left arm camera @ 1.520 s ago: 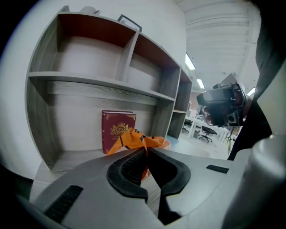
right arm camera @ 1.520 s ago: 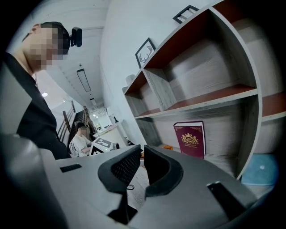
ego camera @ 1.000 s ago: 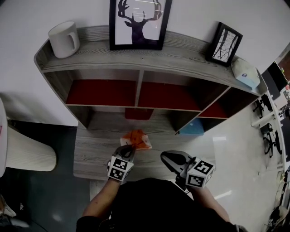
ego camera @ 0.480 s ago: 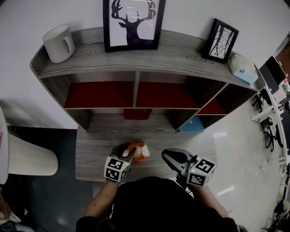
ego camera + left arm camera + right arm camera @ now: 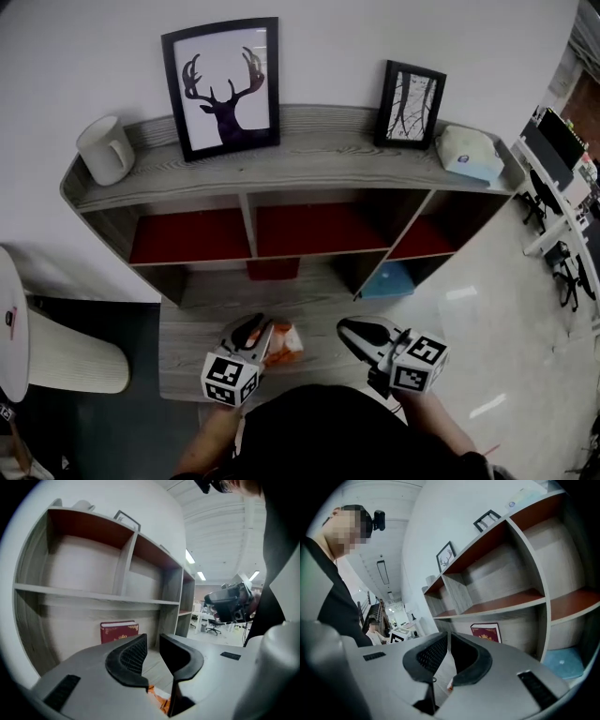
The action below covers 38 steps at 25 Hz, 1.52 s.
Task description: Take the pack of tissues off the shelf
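Note:
The orange tissue pack (image 5: 286, 343) lies on the grey bottom board (image 5: 187, 328) of the shelf unit, near its front edge. My left gripper (image 5: 255, 330) sits just left of the pack. Its jaws are closing with a clear gap between the pads (image 5: 131, 656). In the left gripper view only a corner of the pack (image 5: 157, 696) shows, low beneath the left gripper (image 5: 152, 644) and not pressed. My right gripper (image 5: 352, 328) hovers to the pack's right. In its own view the right gripper (image 5: 449, 641) is shut on nothing.
On the top shelf stand a white mug (image 5: 105, 150), a deer picture (image 5: 225, 86), a small frame (image 5: 410, 92) and a tissue box (image 5: 466, 153). A red book (image 5: 273, 269) and a blue box (image 5: 387, 279) sit at the back of the bottom level. A white round table (image 5: 19, 328) stands left.
The left gripper, shut at the pack a second ago, has parted its jaws and drawn back. The pack now lies nearer the board's front edge. The right gripper has stayed shut.

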Available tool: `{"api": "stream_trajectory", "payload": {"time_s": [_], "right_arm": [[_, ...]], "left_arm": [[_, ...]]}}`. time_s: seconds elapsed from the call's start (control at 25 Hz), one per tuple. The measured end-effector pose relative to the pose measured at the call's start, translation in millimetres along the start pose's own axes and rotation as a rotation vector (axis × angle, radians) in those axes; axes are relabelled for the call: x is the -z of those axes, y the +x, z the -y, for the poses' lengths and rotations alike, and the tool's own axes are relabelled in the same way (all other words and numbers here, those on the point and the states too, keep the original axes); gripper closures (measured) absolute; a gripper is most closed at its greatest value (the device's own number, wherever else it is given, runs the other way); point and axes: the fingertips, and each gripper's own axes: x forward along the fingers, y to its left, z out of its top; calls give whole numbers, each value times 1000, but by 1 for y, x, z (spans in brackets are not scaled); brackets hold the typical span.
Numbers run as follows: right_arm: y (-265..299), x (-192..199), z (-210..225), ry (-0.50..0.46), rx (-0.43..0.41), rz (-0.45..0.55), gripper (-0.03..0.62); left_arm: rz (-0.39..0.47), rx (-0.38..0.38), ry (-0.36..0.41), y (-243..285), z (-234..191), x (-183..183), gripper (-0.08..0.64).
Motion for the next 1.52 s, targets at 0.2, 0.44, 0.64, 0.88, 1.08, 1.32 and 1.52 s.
{"api": "stream_trajectory", "payload": {"time_s": [0.2,0.44,0.64,0.88,1.08,1.32,1.52], "right_arm": [[-25,-28,8,-40,-21,48,571],[-51,-58,22,-108,24,128,571],[-73,-83,32,-152,36,168,571],[-93,-110,47,-211,56,204,571],[-113,-148,64,-316,106,214,569],[-136,-198,91,-392,179,230,569],[-151,-244,104,-479,243,251,539]], "left_arm": [[96,35,54,-6,35,-60,496],[180,53,55,-8,63,-106,541],[166,79,48,0,81,-125,546],[153,106,58,14,93,-145,546],[150,122,68,32,97,-158,546],[163,181,108,46,114,-184,546],[160,200,88,52,121,-188,546]]}}
